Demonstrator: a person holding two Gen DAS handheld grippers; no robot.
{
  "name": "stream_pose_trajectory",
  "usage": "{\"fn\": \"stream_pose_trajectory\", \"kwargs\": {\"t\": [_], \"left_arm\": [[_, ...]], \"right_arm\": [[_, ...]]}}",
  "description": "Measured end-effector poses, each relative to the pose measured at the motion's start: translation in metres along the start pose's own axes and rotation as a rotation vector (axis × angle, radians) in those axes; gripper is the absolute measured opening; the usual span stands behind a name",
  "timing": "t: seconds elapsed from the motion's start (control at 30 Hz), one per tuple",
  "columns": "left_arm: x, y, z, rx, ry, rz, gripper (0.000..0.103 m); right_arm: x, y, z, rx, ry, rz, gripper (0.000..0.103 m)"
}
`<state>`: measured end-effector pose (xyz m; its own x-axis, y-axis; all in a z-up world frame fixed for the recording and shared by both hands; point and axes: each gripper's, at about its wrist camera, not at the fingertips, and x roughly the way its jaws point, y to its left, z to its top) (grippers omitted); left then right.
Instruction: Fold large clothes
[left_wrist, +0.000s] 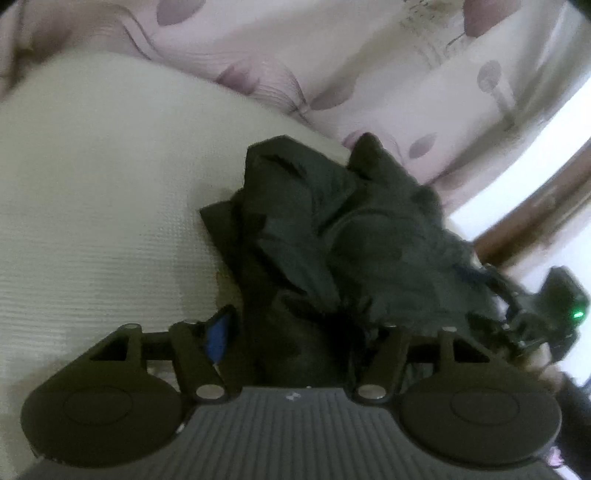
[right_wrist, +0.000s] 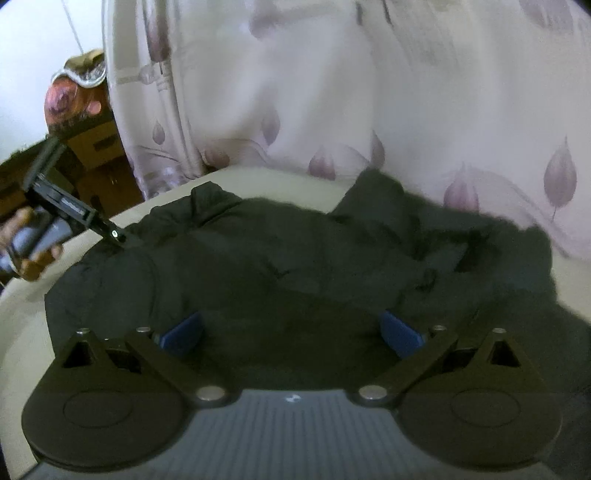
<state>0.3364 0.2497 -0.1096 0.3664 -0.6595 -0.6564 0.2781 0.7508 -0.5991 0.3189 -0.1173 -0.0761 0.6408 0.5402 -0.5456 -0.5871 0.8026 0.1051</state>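
Note:
A large dark garment (right_wrist: 280, 266) lies crumpled across the cream bed surface (right_wrist: 22, 325). In the left wrist view it bunches up (left_wrist: 354, 236) right in front of my left gripper (left_wrist: 295, 332), whose jaws are closed on a fold of it; one blue pad (left_wrist: 218, 332) shows, the other is buried in cloth. My right gripper (right_wrist: 291, 332) is open, with its blue pads (right_wrist: 183, 332) wide apart just over the garment's near edge, holding nothing. The left gripper also shows in the right wrist view (right_wrist: 118, 236), at the garment's far left edge.
A pale curtain with purple leaf prints (right_wrist: 369, 92) hangs close behind the bed. Brown wooden furniture (right_wrist: 99, 147) stands at the left in the right wrist view. Bare cream bed surface (left_wrist: 92, 184) lies left of the garment. The right gripper (left_wrist: 554, 306) shows at the right edge.

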Motion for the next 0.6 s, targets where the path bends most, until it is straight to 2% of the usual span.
{"fn": "stream_pose_trajectory", "kwargs": {"t": [0.07, 0.17, 0.23, 0.27, 0.3, 0.37, 0.43, 0.5, 0.6], "left_arm": [[0.005, 0.008, 0.004, -0.004, 0.005, -0.062, 0.069], [0.014, 0.019, 0.008, -0.042, 0.018, -0.184, 0.081], [0.023, 0.016, 0.008, -0.068, 0.028, -0.221, 0.081], [0.025, 0.009, 0.006, -0.042, 0.026, -0.213, 0.079], [0.028, 0.003, 0.003, -0.041, 0.021, -0.206, 0.072], [0.031, 0.001, -0.004, -0.067, 0.02, -0.221, 0.063], [0.025, 0.002, -0.011, -0.102, -0.015, -0.222, 0.056], [0.014, 0.003, -0.017, -0.144, -0.058, -0.223, 0.043], [-0.003, -0.011, -0.024, -0.169, -0.122, -0.191, 0.037]], "right_arm": [[0.005, -0.004, -0.005, 0.024, 0.012, 0.012, 0.103], [0.01, -0.003, -0.013, 0.053, -0.01, 0.02, 0.103], [0.011, -0.003, -0.017, 0.054, -0.017, 0.021, 0.103], [0.012, -0.004, -0.017, 0.057, -0.018, 0.026, 0.103], [0.012, -0.005, -0.018, 0.065, -0.02, 0.033, 0.103], [0.013, -0.008, -0.019, 0.081, -0.027, 0.044, 0.103], [0.012, -0.009, -0.021, 0.083, -0.032, 0.047, 0.103], [0.012, -0.009, -0.021, 0.083, -0.036, 0.048, 0.103], [0.012, -0.01, -0.022, 0.086, -0.04, 0.053, 0.103]]}}
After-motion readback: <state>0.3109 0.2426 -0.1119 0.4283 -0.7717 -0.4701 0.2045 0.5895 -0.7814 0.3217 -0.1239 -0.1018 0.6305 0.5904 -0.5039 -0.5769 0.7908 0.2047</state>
